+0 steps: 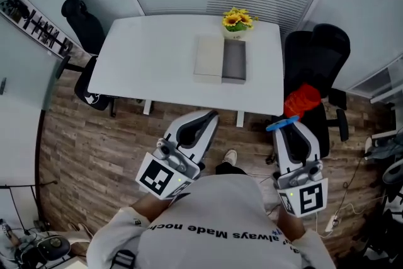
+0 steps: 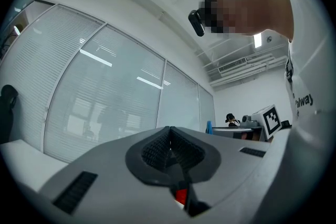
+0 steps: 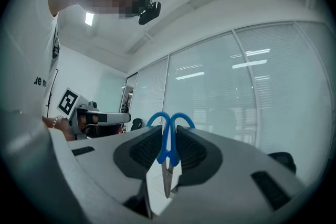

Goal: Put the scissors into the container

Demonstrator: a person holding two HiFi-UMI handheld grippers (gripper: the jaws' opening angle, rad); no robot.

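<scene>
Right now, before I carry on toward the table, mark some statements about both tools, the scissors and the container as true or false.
1. The right tool is shut on the blue-handled scissors. True.
2. The left tool is open and ready to grasp. False: its jaws are together with nothing between them.
3. The scissors already lie in the container. False: they are in the right tool, short of the table, where the container sits.
4. Yellow flowers stand just past the container's far end. True.
5. The scissors' handle loops point away from the right tool's camera. True.
</scene>
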